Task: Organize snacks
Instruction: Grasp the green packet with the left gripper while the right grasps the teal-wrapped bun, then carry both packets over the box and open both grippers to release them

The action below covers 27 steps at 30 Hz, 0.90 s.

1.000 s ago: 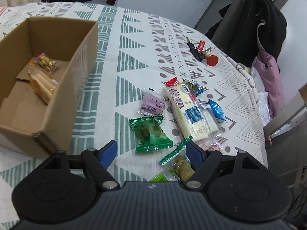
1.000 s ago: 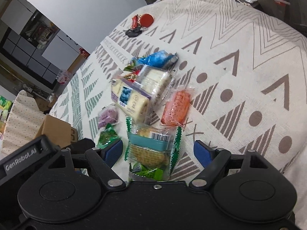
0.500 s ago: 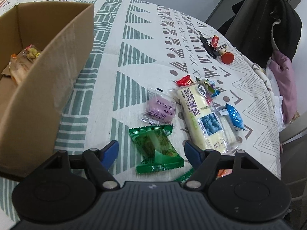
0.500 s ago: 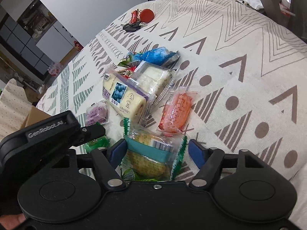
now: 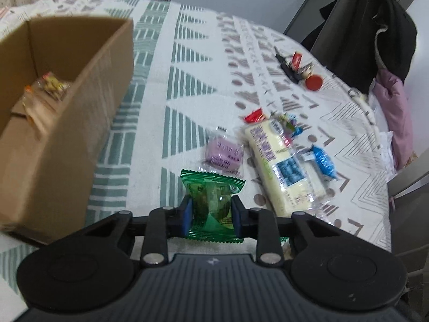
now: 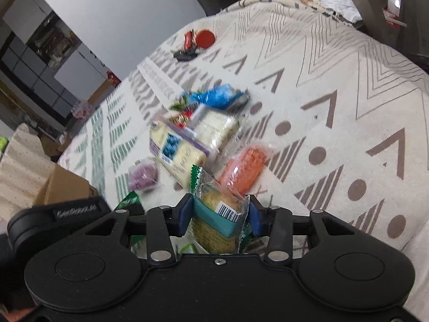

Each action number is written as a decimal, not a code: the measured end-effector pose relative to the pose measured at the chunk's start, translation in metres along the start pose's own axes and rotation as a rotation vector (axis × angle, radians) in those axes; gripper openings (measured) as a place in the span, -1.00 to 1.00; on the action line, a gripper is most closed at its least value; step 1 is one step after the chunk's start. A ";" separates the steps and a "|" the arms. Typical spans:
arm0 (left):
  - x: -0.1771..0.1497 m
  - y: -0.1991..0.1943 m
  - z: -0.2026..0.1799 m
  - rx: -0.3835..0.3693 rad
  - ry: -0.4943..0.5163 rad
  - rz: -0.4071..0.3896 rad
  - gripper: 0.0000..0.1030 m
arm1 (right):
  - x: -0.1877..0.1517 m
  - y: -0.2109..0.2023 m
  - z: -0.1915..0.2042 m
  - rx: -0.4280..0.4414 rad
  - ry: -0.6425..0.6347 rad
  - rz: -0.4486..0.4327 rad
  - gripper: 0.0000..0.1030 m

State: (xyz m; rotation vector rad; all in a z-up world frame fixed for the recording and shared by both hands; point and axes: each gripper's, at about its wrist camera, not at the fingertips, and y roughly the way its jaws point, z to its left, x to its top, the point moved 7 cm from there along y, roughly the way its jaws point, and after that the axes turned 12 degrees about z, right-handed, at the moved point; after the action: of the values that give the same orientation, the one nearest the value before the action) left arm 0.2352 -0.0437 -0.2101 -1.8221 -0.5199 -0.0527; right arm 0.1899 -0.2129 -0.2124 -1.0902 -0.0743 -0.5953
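Beside cardboard box [image 5: 67,123], left gripper [image 5: 211,212] clamps green packet [image 5: 211,204].

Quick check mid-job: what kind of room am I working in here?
Most likely a lived-in home dining area: a table under a patterned cloth, a dark jacket draped over a chair, and keys with a red tag left lying beyond the snacks.
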 end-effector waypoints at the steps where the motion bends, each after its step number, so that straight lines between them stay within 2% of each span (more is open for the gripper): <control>1: 0.000 -0.006 -0.001 -0.001 0.005 -0.010 -0.44 | 0.002 -0.004 0.002 0.007 0.002 -0.009 -0.18; 14: 0.004 -0.076 0.001 -0.011 0.007 -0.119 -0.44 | 0.011 -0.048 0.042 0.111 -0.018 -0.109 -0.18; 27: 0.011 -0.123 0.033 -0.005 -0.025 -0.185 -0.44 | 0.001 -0.065 0.087 0.184 -0.078 -0.130 -0.19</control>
State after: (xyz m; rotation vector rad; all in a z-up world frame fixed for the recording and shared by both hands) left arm 0.1914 0.0168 -0.1069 -1.7768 -0.7061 -0.1572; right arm 0.1786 -0.1599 -0.1182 -0.9340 -0.2648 -0.6492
